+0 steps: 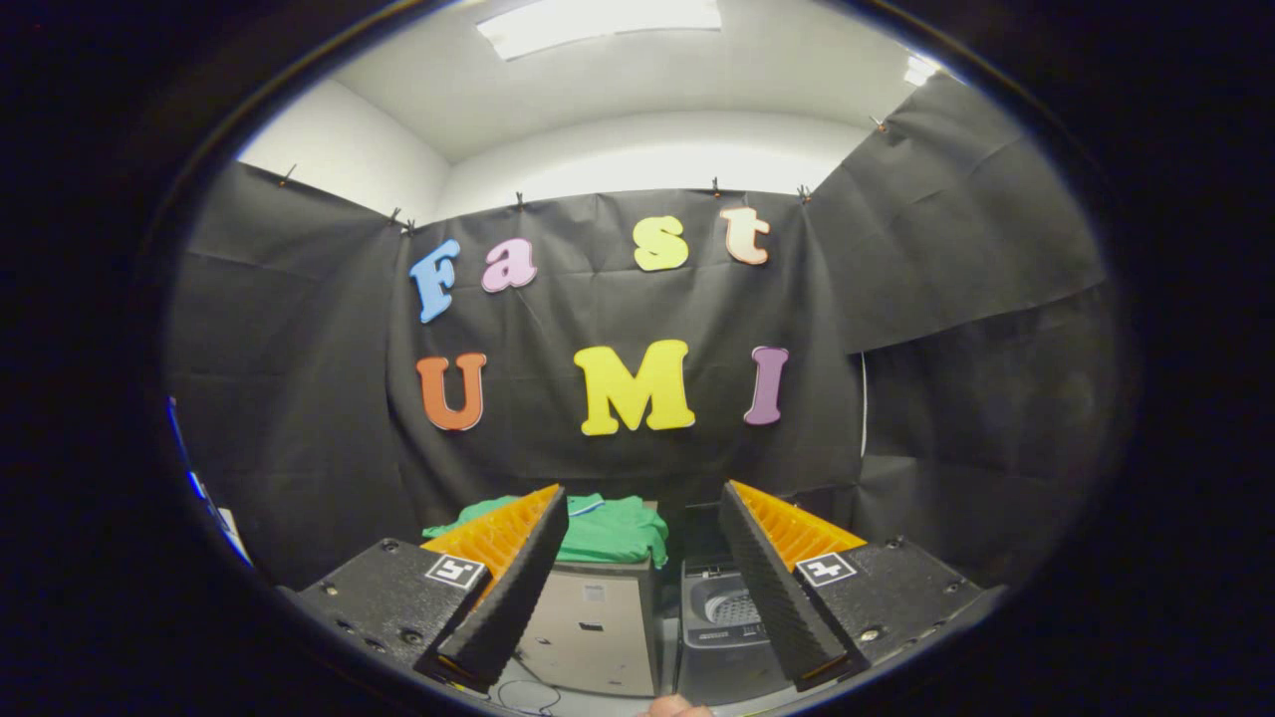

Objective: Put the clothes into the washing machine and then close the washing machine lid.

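Gripper view: booth wall (329, 398) spans background. Light cabinet (588, 627) stands well beyond fingers, serving as staging surface for laundry. Washing machine (722, 637) sits just beside cabinet, on its right; lid up, drum (735, 605) exposed, ready for loading. Green clothes (608, 528) lie piled on cabinet top, partly behind left finger. Gripper (642, 543) spread wide, holding nothing, well apart from clothes. Judgement: wide finger gap suits approach; clothes not yet picked up.
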